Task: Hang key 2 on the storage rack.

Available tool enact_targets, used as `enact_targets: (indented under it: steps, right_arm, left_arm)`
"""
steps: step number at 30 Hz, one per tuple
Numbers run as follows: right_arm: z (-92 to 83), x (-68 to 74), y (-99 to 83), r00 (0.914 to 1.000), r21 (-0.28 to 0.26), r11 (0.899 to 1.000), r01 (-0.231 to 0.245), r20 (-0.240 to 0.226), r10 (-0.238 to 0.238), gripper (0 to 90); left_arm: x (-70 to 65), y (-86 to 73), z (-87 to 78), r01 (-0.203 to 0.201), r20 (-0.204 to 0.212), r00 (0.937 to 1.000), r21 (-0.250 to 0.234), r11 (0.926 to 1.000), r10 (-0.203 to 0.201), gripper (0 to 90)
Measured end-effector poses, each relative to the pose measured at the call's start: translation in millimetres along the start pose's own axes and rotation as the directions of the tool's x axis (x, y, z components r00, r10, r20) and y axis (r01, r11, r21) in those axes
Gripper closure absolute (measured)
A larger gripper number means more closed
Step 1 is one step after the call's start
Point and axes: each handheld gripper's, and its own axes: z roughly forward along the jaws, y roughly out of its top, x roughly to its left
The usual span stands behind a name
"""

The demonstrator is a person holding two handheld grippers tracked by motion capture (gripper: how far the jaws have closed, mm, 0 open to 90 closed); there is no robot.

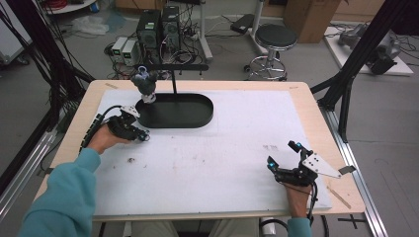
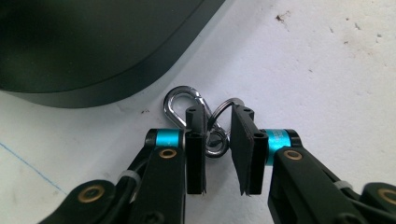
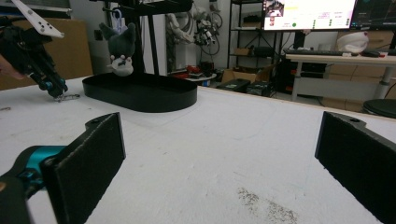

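1. Two jaws of my left gripper [image 2: 218, 140] straddle a keyring with carabiner [image 2: 205, 123] on the counter [image 1: 212, 148], slightly apart, beside the black tray [image 1: 197, 116].
2. My right gripper [image 1: 281, 155] rests wide open, empty.

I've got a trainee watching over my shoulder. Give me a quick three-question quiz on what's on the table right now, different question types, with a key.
1. True or false: the left gripper has its jaws set around the silver metal carabiner clip with key rings, which lies on the white table mat.
2. Multiple choice: the grey plush toy is
A. lying flat on the mat
B. hanging from the black stand's arm over the black oval tray
C. held in the right gripper
3. Fill in: the right gripper's jaws are wide ____ with nothing between them.

Key: 1 true; 2 B; 3 open.
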Motion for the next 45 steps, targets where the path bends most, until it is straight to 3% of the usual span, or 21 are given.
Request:
enact_targets:
  steps: [11,30,35,45]
  right_arm:
    - [0.0,-0.2,0.0,1.0000,0.000,1.000,0.000,0.002,0.000,0.8]
    - [-0.1,0.1,-0.1,1.0000,0.002,1.000,-0.003,0.000,0.003,0.8]
    - [0.0,-0.2,0.0,1.0000,-0.001,1.000,0.000,-0.001,0.000,0.8]
    - [0.0,-0.1,0.0,1.0000,-0.001,1.000,0.000,-0.001,0.000,0.8]
  left_arm:
    - [-2.4,1.0,0.1,-0.010,0.001,0.9999,-0.010,0.9999,0.010,83.7]
    - [-4.9,2.9,-0.1,-0.013,0.001,0.9999,-0.035,0.9993,0.013,87.8]
    - [-6.0,5.3,-6.0,-0.018,-0.022,0.9996,-0.077,0.9968,0.017,88.1]
    - [-6.7,7.9,-34.1,-0.026,-0.084,0.9964,-0.183,0.9827,0.011,88.2]
